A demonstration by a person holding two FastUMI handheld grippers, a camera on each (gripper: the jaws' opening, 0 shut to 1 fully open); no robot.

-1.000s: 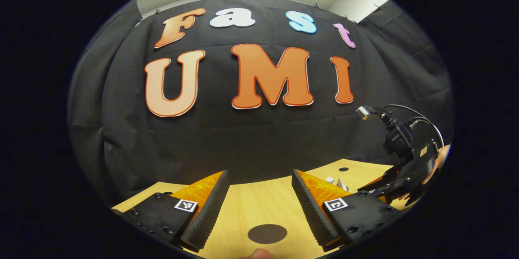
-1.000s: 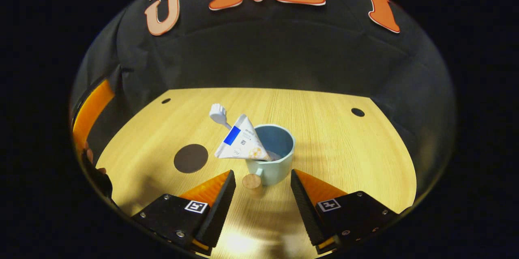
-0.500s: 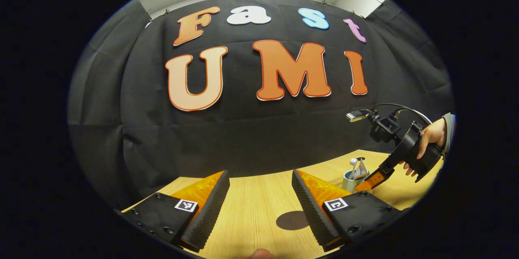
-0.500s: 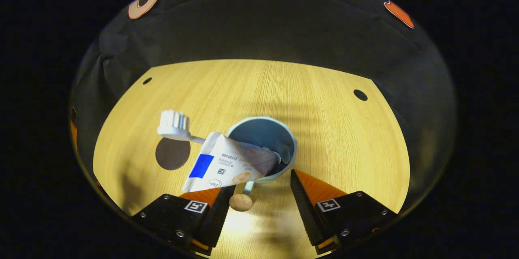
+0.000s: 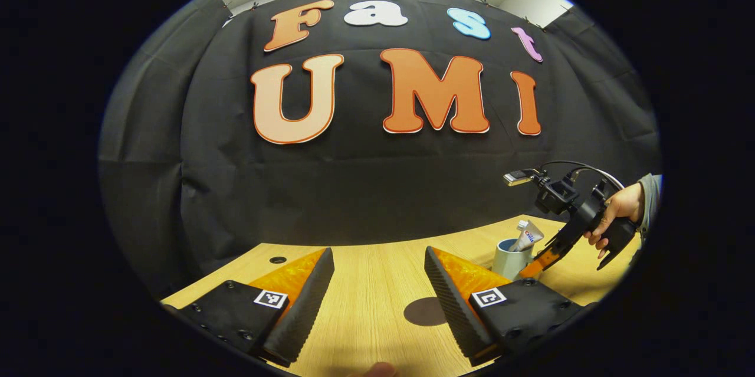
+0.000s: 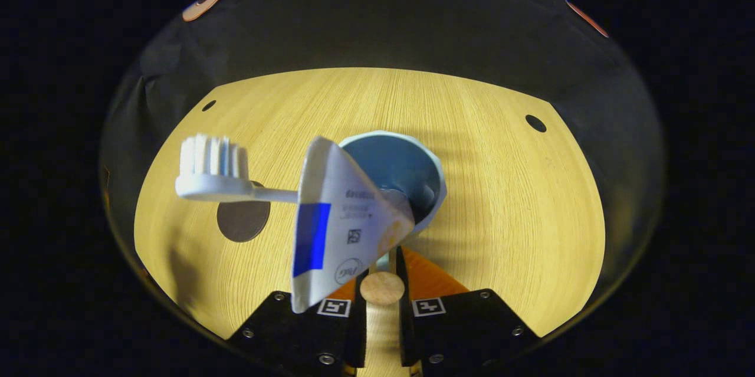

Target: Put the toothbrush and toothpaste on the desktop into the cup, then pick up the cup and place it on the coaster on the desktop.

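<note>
Here the count is one cup (image 6: pixel 407 176), one toothbrush (image 6: pixel 215 173), one toothpaste tube (image 6: pixel 339 226) and one dark round coaster (image 6: pixel 243 220) on the bench (image 6: pixel 501 200). The right hand-held gripper (image 6: pixel 381 306) has its fingers drawn in close on the cup's handle (image 6: pixel 382 287), just ahead of it; the tube hides part of the left finger. The brush and tube stand in the cup, leaning left over the coaster. The left hand-held gripper (image 5: pixel 377 294) gapes wide, holding nothing, the coaster just beyond its right finger and partly hidden by it.
</note>
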